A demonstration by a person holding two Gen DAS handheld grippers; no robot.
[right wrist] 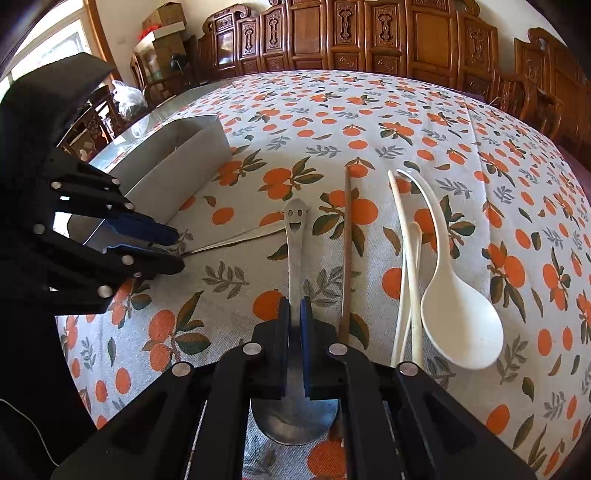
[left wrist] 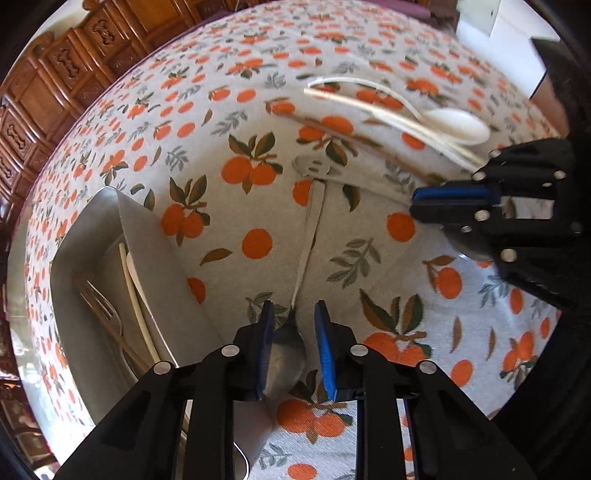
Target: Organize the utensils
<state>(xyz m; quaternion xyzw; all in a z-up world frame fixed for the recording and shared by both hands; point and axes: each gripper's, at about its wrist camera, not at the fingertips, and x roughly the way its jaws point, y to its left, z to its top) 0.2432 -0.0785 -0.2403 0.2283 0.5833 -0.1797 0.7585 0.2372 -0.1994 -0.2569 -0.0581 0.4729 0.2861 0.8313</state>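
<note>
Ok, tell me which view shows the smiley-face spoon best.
The right wrist view: the smiley-face spoon lies lengthwise, face cutouts clear, right gripper shut on its handle. The left wrist view shows only its blurred handle end, partly behind that gripper.

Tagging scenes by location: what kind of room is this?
Probably a home dining room. A table under an orange-print tablecloth, carved wooden cabinets along the wall, and carved chairs at the table's edge. Cardboard boxes stacked in the corner also suggest a lived-in house.

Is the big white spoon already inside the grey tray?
No, the big white spoon lies on the tablecloth beside other white utensils, far from the grey tray.
</note>
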